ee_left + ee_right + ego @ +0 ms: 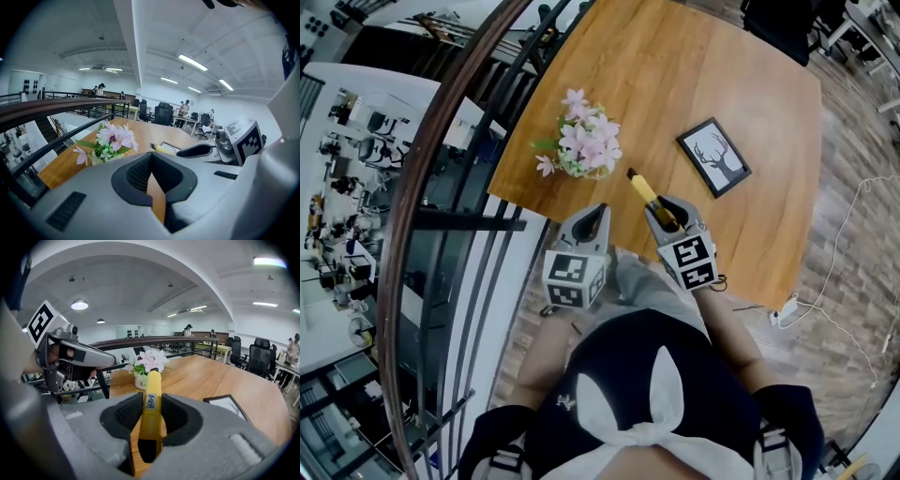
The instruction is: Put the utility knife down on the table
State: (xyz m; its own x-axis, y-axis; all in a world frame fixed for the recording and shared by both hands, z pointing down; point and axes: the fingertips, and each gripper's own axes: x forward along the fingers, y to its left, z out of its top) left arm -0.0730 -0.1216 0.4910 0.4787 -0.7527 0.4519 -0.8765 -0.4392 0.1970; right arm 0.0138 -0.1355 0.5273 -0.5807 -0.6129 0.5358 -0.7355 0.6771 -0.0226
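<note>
The yellow utility knife (644, 191) with a dark tip sticks out forward from my right gripper (663, 214), which is shut on its handle. In the right gripper view the knife (152, 401) runs straight between the two black pads (125, 416), a small label on its top. It hangs a little above the wooden table (741, 84), near the table's front edge. My left gripper (592, 219) hovers just left of it, over the table's near left corner. Its jaws (151, 158) meet at the tips with nothing between them.
A small vase of pink flowers (581, 142) stands just beyond and left of the knife's tip. A black-framed deer picture (714, 157) lies to the right. A curved wooden rail with dark bars (441, 178) runs along the table's left side. Office chairs (259, 357) stand beyond.
</note>
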